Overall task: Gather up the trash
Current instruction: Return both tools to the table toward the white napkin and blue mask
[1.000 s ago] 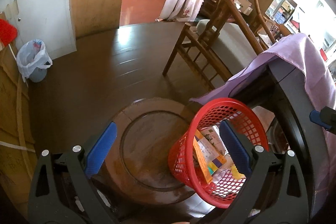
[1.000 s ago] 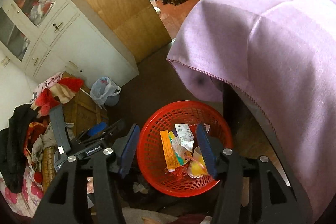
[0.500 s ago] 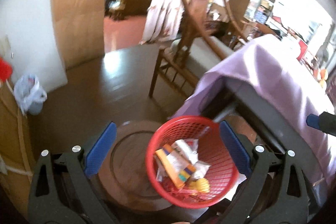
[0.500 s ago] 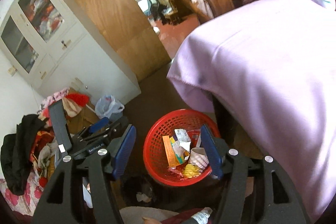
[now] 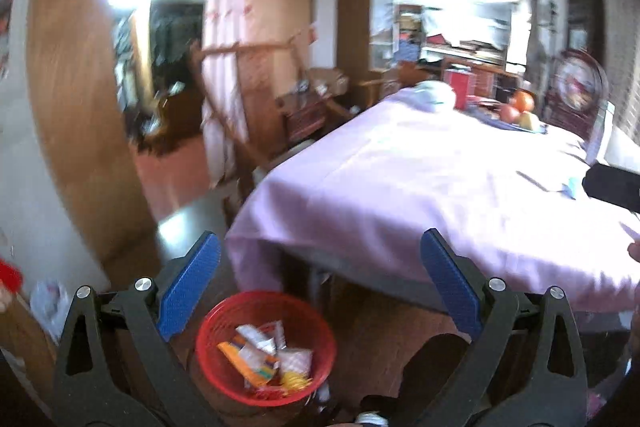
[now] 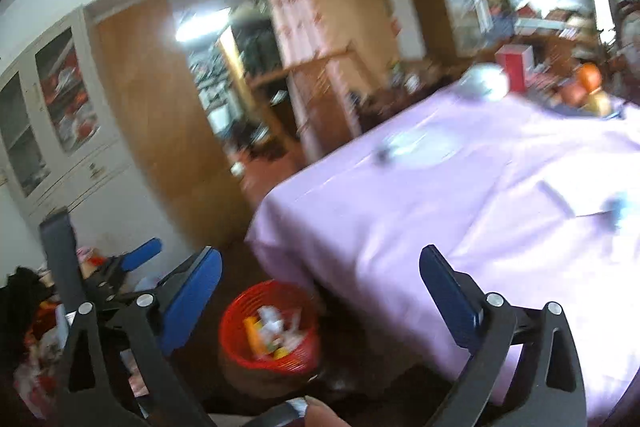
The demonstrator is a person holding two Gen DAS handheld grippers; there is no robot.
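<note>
A red mesh basket (image 5: 224, 377) with wrappers and paper trash inside stands on the floor by the table corner; it also shows in the right wrist view (image 6: 236, 343). My left gripper (image 5: 320, 287) is open and empty, high above the basket. My right gripper (image 6: 320, 291) is open and empty, above the basket and the table edge. The left gripper's blue tip (image 6: 140, 255) shows at the left of the right wrist view. Small blurred pieces lie on the lilac tablecloth (image 6: 440, 211), one bluish (image 6: 616, 207), one flat and pale (image 6: 412, 143).
The lilac-covered table (image 5: 400, 187) fills the right. Fruit (image 5: 520, 107) and a red box (image 5: 460, 87) sit at its far end. A wooden chair (image 5: 256, 99) stands beyond it. A white cabinet (image 6: 52, 131) and piled clothes (image 6: 28, 307) are at left.
Both grippers have risen and tilted up from the basket; the basket has shrunk low in both views and the tabletop has come into sight. Both frames are motion-blurred.
</note>
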